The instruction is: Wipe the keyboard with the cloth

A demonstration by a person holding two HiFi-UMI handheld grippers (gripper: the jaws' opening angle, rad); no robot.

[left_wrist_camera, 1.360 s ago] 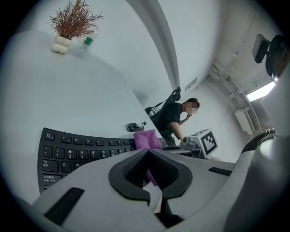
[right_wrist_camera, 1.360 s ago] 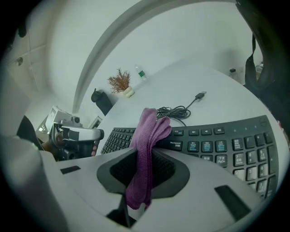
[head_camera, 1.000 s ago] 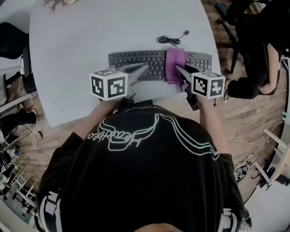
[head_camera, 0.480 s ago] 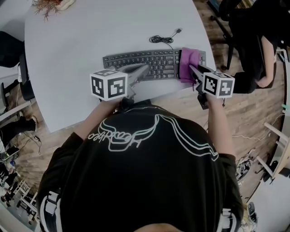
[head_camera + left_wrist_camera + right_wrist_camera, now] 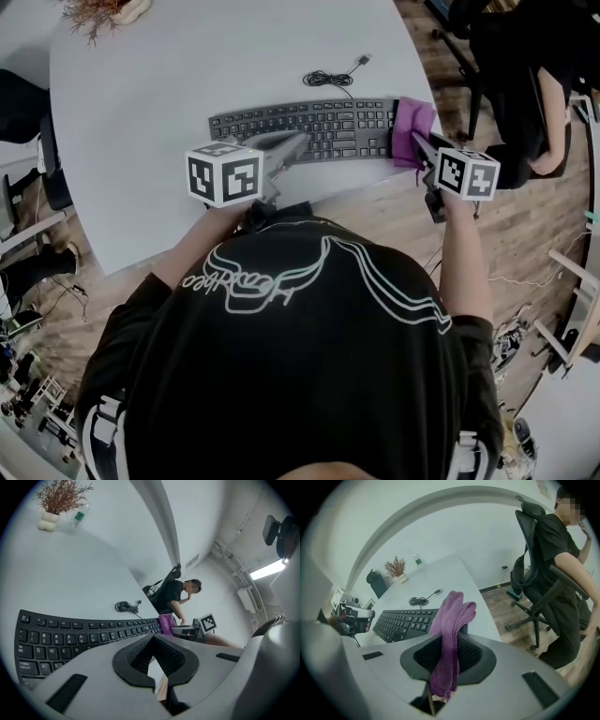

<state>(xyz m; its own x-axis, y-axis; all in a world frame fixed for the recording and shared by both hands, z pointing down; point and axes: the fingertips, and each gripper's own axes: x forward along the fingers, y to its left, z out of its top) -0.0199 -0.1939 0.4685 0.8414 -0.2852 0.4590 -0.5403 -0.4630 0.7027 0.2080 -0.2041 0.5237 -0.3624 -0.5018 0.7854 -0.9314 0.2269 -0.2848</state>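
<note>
A black keyboard point(image 5: 309, 127) lies across the white table point(image 5: 187, 66), also seen in the left gripper view point(image 5: 70, 637) and the right gripper view point(image 5: 403, 620). A purple cloth point(image 5: 412, 127) drapes over the keyboard's right end, near the table edge. My right gripper point(image 5: 419, 145) is shut on the cloth point(image 5: 452, 616), which hangs folded between its jaws point(image 5: 450, 648). My left gripper point(image 5: 295, 145) rests at the keyboard's front edge near its middle, jaws together with nothing between them point(image 5: 154, 644). From the left gripper view the cloth point(image 5: 166, 623) shows past the keys.
The keyboard's coiled cable point(image 5: 328, 78) lies behind it. A potted dried plant point(image 5: 98, 11) and a bottle point(image 5: 78, 517) stand at the far left corner. A person point(image 5: 562, 550) sits on an office chair point(image 5: 529, 541) right of the table, over wooden floor point(image 5: 375, 211).
My right gripper has slid the cloth rightward along the keys, from right of the middle to the keyboard's right end. The left gripper has stayed put.
</note>
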